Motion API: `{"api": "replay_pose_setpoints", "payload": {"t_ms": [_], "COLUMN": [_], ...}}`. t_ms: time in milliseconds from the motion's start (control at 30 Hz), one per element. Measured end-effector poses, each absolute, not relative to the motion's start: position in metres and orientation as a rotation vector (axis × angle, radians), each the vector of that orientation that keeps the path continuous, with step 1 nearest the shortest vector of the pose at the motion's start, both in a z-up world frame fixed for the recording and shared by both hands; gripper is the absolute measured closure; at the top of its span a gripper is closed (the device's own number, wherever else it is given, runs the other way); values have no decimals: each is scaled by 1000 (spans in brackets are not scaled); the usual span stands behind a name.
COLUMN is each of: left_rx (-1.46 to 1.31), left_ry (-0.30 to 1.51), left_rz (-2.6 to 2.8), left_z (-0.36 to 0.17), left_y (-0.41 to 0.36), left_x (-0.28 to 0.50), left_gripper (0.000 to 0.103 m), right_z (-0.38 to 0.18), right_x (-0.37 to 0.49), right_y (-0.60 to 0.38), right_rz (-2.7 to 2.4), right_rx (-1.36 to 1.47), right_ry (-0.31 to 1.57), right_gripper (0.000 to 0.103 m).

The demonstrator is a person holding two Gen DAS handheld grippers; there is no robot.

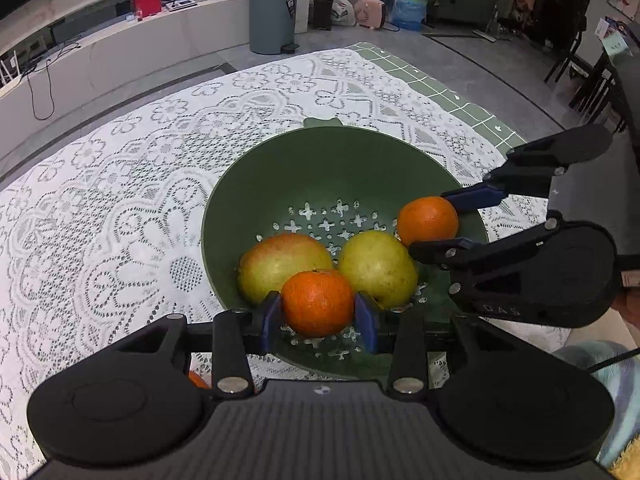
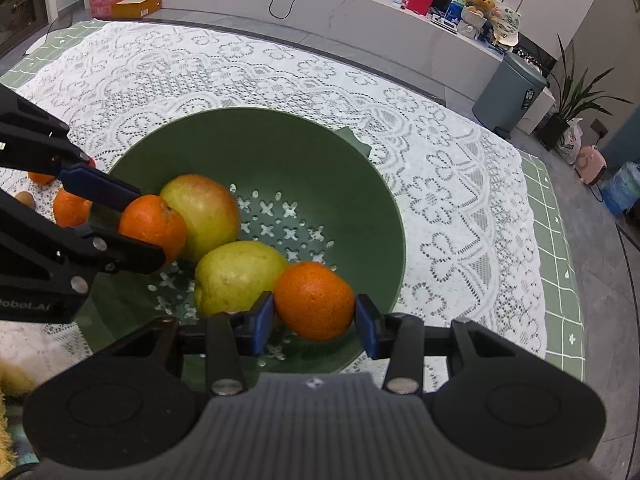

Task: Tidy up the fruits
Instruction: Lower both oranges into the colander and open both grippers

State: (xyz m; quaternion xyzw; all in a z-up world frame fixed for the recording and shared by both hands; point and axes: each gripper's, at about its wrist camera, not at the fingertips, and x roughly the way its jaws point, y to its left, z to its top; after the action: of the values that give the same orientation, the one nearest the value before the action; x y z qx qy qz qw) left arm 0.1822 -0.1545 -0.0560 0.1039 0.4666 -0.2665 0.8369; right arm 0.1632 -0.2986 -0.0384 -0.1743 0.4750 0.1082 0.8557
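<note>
White lace is covering the surface under a green colander [image 1: 256, 184] already holding two pears. Both tongs, left tongs [image 1: 319, 317] and right tongs [image 2: 314, 317], are each gripping an orange [image 1: 318, 303] [image 2: 314, 306] above its bowl; releasing low should be stopping rolling.

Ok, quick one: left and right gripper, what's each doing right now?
Left gripper: shut on an orange, above the green colander.
Right gripper: shut on another orange, same colander.

Black claw [image 1: 319, 316], blue pads [image 1: 271, 320], silver screws
</note>
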Motion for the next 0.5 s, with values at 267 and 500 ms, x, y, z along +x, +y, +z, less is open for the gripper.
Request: {"api": "replay_pose_setpoints", "payload": {"t_ms": [267, 500], "left_rx": [247, 253], "left_ry": [1002, 1007], "left_rz": [-586, -581], "left_z": [-58, -54], "left_y": [-154, -154], "left_x": [173, 171], "left_gripper": [56, 57], "right_z": [-38, -36], "right_x": [161, 160], "right_y": [-292, -292], "right_rz": [249, 263], "right_rx": [-438, -450], "right_ry": [1010, 1038], "right_gripper": [61, 61]}}
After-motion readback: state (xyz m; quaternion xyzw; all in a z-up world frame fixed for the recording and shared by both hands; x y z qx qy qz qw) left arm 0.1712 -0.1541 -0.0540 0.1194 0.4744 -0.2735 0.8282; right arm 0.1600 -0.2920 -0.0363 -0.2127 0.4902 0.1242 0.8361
